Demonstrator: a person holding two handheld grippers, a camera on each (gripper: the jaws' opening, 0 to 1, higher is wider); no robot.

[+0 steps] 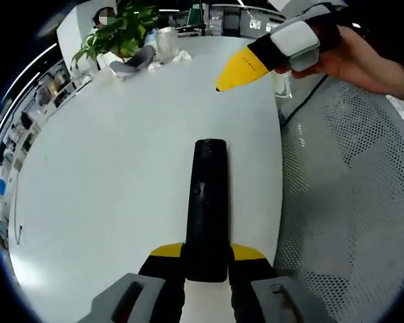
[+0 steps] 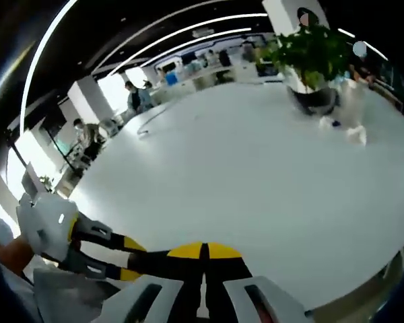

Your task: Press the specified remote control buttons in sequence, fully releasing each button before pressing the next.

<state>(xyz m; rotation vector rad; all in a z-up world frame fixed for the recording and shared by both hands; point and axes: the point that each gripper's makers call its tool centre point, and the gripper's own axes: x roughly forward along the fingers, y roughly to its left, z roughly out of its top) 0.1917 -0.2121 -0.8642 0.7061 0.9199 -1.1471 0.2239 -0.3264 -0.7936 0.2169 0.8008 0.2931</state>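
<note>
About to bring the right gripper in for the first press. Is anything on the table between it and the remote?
Nothing visible does. The remote sits clamped in the left gripper, and the right gripper, jaws closed, hovers beyond its far end with bare table between. The plant stands well off to the side.

White table [image 1: 108, 175] open; potted plant [image 1: 118, 33] at far edge.

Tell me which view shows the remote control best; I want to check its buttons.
The left gripper view: the black remote control lies lengthwise on the white table, held at its near end by the left gripper. The right gripper view shows the left gripper, but I cannot make out the remote there.
</note>
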